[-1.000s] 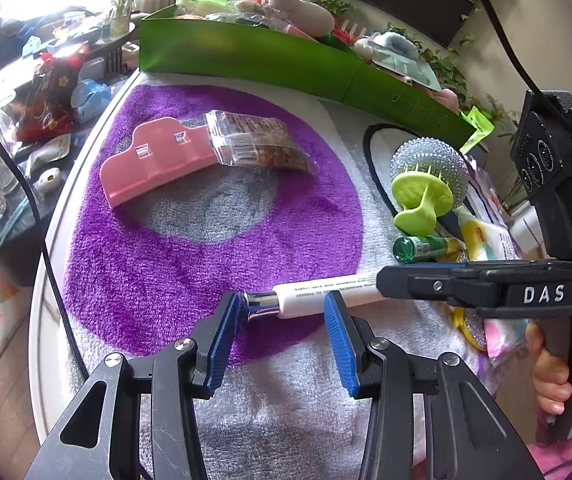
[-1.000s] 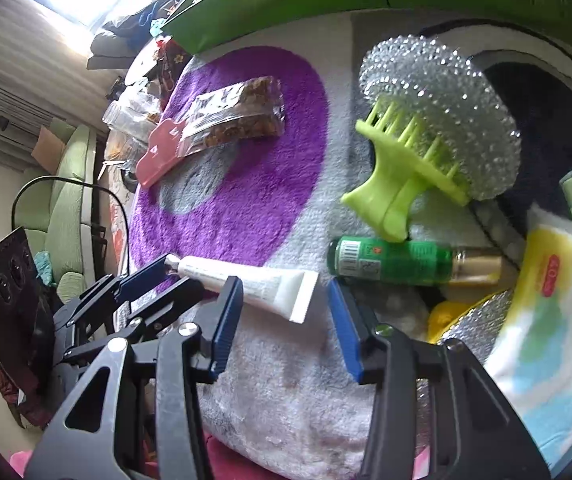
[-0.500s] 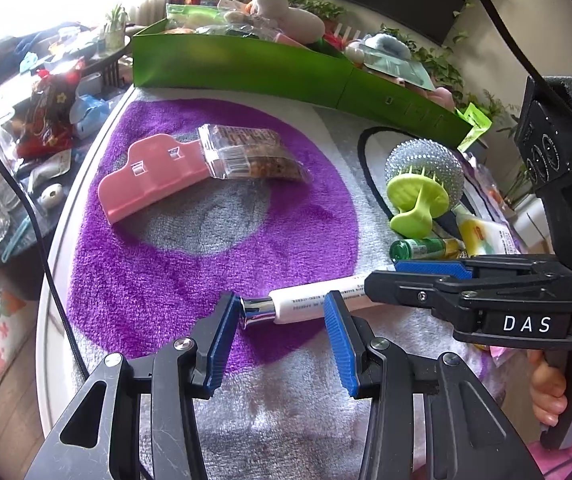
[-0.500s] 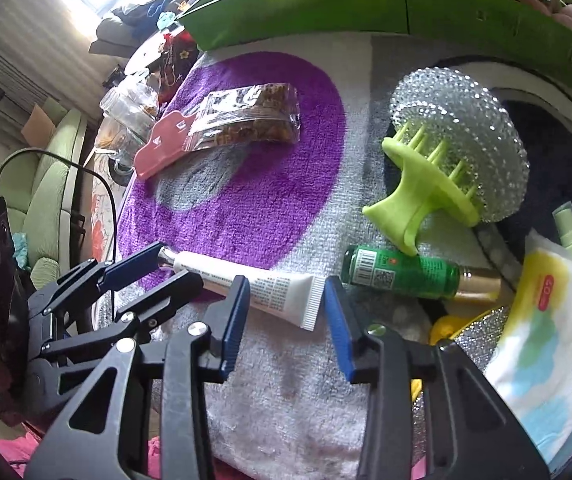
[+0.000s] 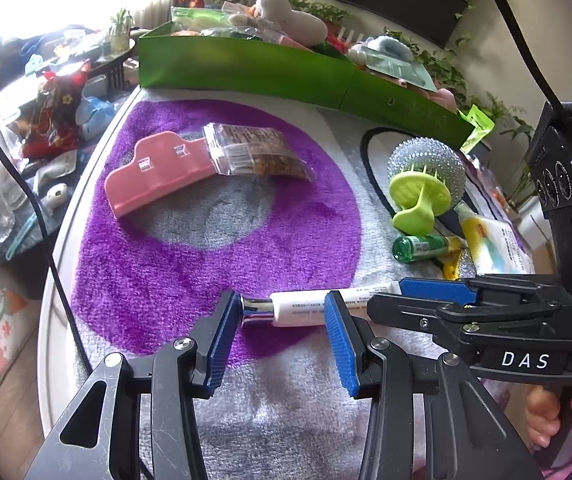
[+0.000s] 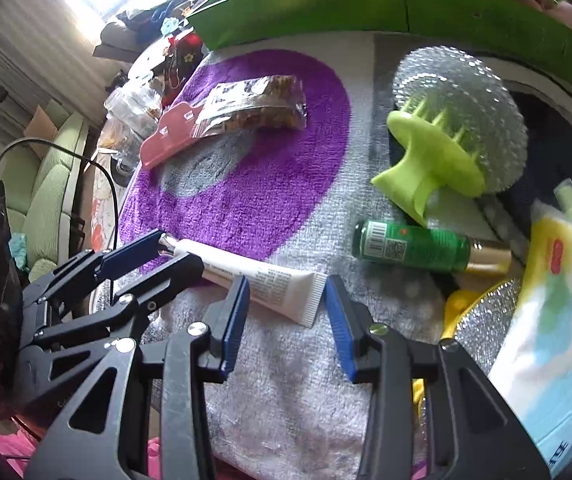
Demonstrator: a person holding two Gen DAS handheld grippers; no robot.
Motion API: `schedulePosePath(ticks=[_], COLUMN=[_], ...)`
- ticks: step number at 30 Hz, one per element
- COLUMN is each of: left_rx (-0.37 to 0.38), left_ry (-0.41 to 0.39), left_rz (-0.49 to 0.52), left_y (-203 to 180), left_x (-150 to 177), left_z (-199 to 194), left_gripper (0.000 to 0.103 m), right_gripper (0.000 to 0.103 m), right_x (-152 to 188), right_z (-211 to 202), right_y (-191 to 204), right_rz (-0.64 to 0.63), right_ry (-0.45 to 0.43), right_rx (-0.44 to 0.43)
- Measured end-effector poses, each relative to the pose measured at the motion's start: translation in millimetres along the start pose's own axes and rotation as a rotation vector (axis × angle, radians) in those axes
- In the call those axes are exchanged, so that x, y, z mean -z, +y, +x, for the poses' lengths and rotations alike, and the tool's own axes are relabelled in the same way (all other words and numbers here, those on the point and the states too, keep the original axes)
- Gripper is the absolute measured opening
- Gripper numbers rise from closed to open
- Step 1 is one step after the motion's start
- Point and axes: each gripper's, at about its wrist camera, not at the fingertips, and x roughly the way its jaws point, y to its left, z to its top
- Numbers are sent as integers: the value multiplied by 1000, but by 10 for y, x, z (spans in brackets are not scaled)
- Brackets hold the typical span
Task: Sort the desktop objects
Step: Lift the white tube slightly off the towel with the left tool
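White cream tube (image 5: 318, 307) near towel's front edge; left gripper (image 5: 282, 336) spread round cap end, right gripper (image 6: 286, 316) spread, just closing, at crimp; uneven squeeze could spin it away.

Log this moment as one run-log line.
left gripper: open, straddling tube's cap end | right gripper: open, straddling crimped end | white tube: flat on towel

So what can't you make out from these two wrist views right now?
- White tube: middle hidden in the left wrist view by a left gripper finger.
- Green bottle: label print too small.
- Green box: contents hidden behind its wall.
- Wipes pack: cut off by the right wrist view's edge.
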Motion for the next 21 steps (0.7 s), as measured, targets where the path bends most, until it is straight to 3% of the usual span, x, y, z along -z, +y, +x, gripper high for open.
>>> schedulePosePath(ticks=[10, 21], left_rx=[-26, -28], left_ry=[-16, -84], left_rz=[20, 22], left_y=[-52, -69], left_x=[14, -85], left_z=[-32, -198], left_gripper=[43, 43], right_gripper=[40, 40], right_x=[29, -34], right_z=[0, -161], right_y=[57, 140], right_rz=[1, -19], right_ry=[-9, -95], right_rx=[23, 28])
